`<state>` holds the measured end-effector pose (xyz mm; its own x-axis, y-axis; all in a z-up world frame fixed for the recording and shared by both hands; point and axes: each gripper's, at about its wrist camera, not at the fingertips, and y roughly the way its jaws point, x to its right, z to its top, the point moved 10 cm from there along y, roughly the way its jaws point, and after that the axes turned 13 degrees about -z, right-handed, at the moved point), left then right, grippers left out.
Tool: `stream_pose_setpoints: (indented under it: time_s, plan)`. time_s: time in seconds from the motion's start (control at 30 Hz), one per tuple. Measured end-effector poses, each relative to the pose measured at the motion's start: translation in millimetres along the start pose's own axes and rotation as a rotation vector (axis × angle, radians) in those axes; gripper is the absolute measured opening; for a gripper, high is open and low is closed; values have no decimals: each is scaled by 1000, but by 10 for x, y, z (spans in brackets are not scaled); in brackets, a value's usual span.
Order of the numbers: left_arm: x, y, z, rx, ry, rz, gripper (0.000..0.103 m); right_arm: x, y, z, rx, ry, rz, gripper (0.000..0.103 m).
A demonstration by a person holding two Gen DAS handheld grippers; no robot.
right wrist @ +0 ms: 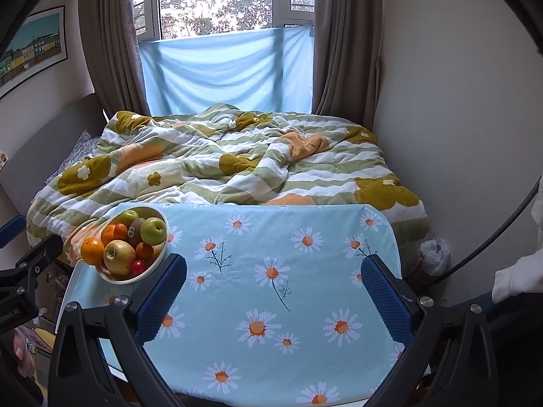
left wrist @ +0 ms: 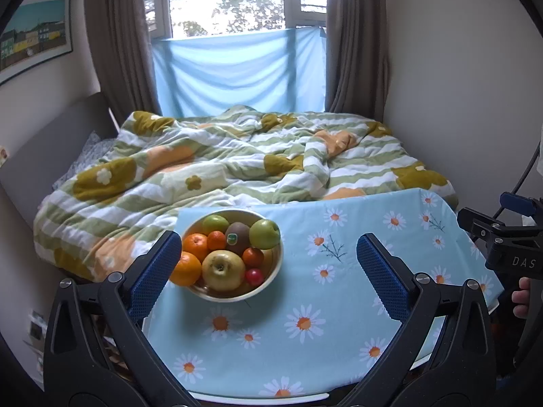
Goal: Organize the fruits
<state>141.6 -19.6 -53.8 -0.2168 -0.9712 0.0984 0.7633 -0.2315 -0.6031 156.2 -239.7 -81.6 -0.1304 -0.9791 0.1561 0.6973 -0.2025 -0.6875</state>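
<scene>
Presently, the bed [left wrist: 237, 156] with its rumpled striped quilt fills the far half of both views, under a curtained window [left wrist: 234, 0]. Nearer stands the table [left wrist: 339, 305], covered by a blue daisy-print cloth.

At the table's far left corner sits the bowl [left wrist: 276, 271], heaped with fruit: two green apples, one of them at [left wrist: 264, 234]; a yellow apple [left wrist: 222, 269]; a kiwi [left wrist: 236, 237] bearing a sticker; several oranges, one large orange [left wrist: 185, 269] bulging over the near left rim; and one small red fruit [left wrist: 254, 276]. No loose fruit shows on the cloth. This arrangement fits either fruit already gathered into the bowl or fruit waiting to be taken out and sorted; the views do not settle which.

Left tool [left wrist: 268, 268]: fingers spread wide, holding nothing. The bowl lies straight ahead and slightly left, its left edge behind the left finger. Right tool [right wrist: 273, 288]: likewise spread wide and vacant, aimed at bare cloth; the bowl [right wrist: 159, 257] lies well to its left. Judgement: the left tool is the nearer to the fruit.

The right wrist view alone shows the table's right edge, a crumpled bag [right wrist: 434, 254] on the floor and a white sleeve [right wrist: 516, 278]. The left wrist view alone shows the bowl between the fingers.
</scene>
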Motion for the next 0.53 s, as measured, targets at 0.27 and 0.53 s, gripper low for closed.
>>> stream_pose_setpoints:
  time_s: [0.27, 0.53]
  plan:
    - [-29, -95, 54, 35, -5, -15, 103, -73, -6, 51, 0, -12, 7, 102]
    - [-166, -140, -9, 43, -19, 27, 103, -128, -30, 45, 0, -13, 10, 102]
